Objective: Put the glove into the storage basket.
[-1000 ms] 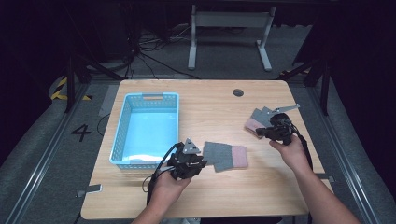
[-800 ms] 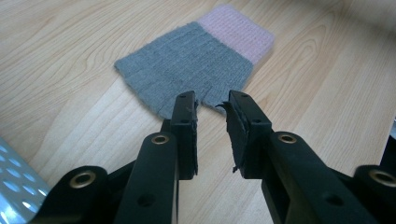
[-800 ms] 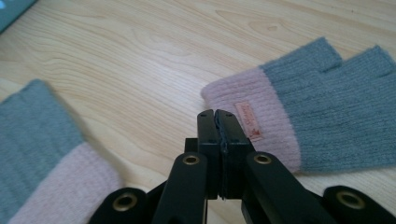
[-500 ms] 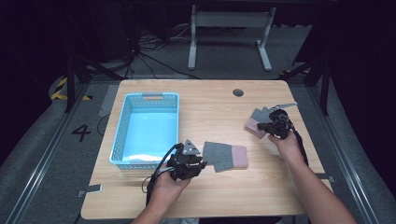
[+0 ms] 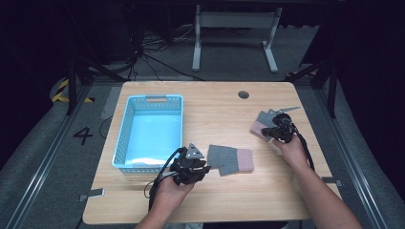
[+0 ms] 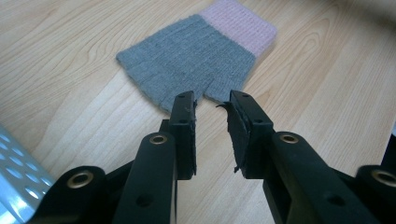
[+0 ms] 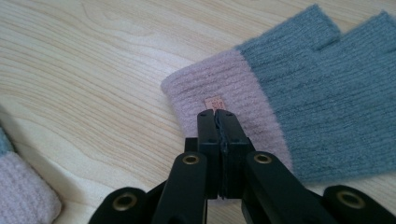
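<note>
Both grey-and-pink knitted gloves lie on the wooden table (image 5: 215,109), outside the empty blue plastic basket (image 5: 151,131). Your right gripper (image 7: 218,114) is pressed closed above the far glove's (image 7: 299,107) pink cuff, gripping nothing. Your left gripper (image 6: 211,100) is released beside the near glove (image 6: 196,58). Nothing's packed yet.

In the right gripper view, the picture's right edge is cutting off the grey-and-pink knitted fingerless glove (image 7: 299,100), and the shut jaws are hiding whether any cuff wool is lying between them. A second pink cuff (image 7: 21,189) is running off the lower left corner.
</note>
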Demonstrator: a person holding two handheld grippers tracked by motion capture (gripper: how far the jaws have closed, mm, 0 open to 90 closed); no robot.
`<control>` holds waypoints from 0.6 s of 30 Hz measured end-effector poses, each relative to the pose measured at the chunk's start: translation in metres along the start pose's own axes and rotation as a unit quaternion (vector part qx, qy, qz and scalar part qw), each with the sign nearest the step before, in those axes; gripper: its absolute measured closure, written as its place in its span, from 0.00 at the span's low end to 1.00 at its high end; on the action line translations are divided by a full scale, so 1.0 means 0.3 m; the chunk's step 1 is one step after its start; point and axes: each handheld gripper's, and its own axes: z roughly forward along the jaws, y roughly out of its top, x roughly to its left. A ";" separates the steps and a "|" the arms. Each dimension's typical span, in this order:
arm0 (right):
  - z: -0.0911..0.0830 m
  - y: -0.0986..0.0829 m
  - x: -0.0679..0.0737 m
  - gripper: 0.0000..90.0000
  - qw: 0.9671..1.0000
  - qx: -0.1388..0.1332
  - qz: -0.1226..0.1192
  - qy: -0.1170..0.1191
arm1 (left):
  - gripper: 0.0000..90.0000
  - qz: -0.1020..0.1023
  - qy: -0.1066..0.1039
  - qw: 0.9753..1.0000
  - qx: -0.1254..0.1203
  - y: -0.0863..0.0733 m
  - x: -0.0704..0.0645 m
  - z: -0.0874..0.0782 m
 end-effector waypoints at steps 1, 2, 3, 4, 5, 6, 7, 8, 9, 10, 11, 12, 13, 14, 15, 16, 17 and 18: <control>-0.001 -0.001 0.001 0.99 1.000 0.001 0.000 0.000 | 0.80 -0.001 0.000 1.000 0.000 0.001 -0.001 0.000; -0.001 -0.002 0.000 0.99 1.000 0.001 -0.001 0.000 | 0.80 0.002 0.001 1.000 0.001 0.002 0.000 0.001; -0.003 -0.004 0.000 0.99 1.000 0.003 -0.002 0.001 | 0.80 0.001 -0.001 1.000 0.001 0.002 -0.001 0.002; -0.004 -0.005 0.000 0.99 1.000 0.003 0.000 0.001 | 0.80 0.000 -0.001 1.000 0.002 0.003 -0.002 0.003; -0.006 -0.007 0.000 0.99 1.000 0.006 -0.001 0.001 | 0.80 0.001 -0.002 1.000 0.001 0.004 -0.002 0.004; -0.010 -0.010 0.000 0.99 1.000 0.007 -0.002 0.000 | 0.80 0.001 -0.002 1.000 0.000 0.006 -0.002 0.005; -0.010 -0.010 0.000 0.99 1.000 0.007 -0.002 0.000 | 0.80 0.003 -0.002 1.000 0.000 0.007 -0.002 0.004; -0.014 -0.018 0.001 0.99 1.000 0.006 -0.004 -0.002 | 0.80 0.003 -0.003 1.000 0.000 0.010 -0.003 0.006; -0.014 -0.018 0.001 0.99 1.000 0.006 -0.004 -0.002 | 0.80 0.003 -0.003 1.000 0.000 0.010 -0.003 0.006; -0.016 -0.021 -0.001 0.99 1.000 0.005 -0.006 -0.001 | 0.80 0.004 -0.004 1.000 -0.001 0.012 -0.004 0.008; -0.020 -0.025 -0.002 0.99 1.000 0.007 -0.005 -0.001 | 0.80 0.006 -0.005 1.000 0.002 0.014 -0.004 0.009; -0.027 -0.030 -0.004 0.99 1.000 0.011 -0.005 -0.002 | 0.80 0.006 -0.006 1.000 0.002 0.016 -0.006 0.013; -0.027 -0.030 -0.004 0.99 1.000 0.011 -0.005 -0.002 | 0.80 0.006 -0.006 1.000 0.002 0.016 -0.006 0.013; -0.035 -0.036 -0.005 0.99 1.000 0.015 -0.008 -0.006 | 0.80 0.010 -0.008 1.000 0.002 0.020 -0.008 0.016; -0.039 -0.039 -0.005 0.99 1.000 0.017 -0.010 -0.008 | 0.80 0.010 -0.008 1.000 0.002 0.021 -0.009 0.017; -0.043 -0.043 -0.006 0.99 1.000 0.019 -0.010 -0.009 | 0.80 0.011 -0.009 1.000 0.002 0.023 -0.009 0.019; -0.043 -0.043 -0.006 0.99 1.000 0.019 -0.010 -0.009 | 0.80 0.011 -0.009 1.000 0.002 0.023 -0.009 0.019; -0.053 -0.052 -0.009 0.99 1.000 0.021 -0.013 -0.011 | 0.80 0.011 -0.011 1.000 0.002 0.026 -0.009 0.022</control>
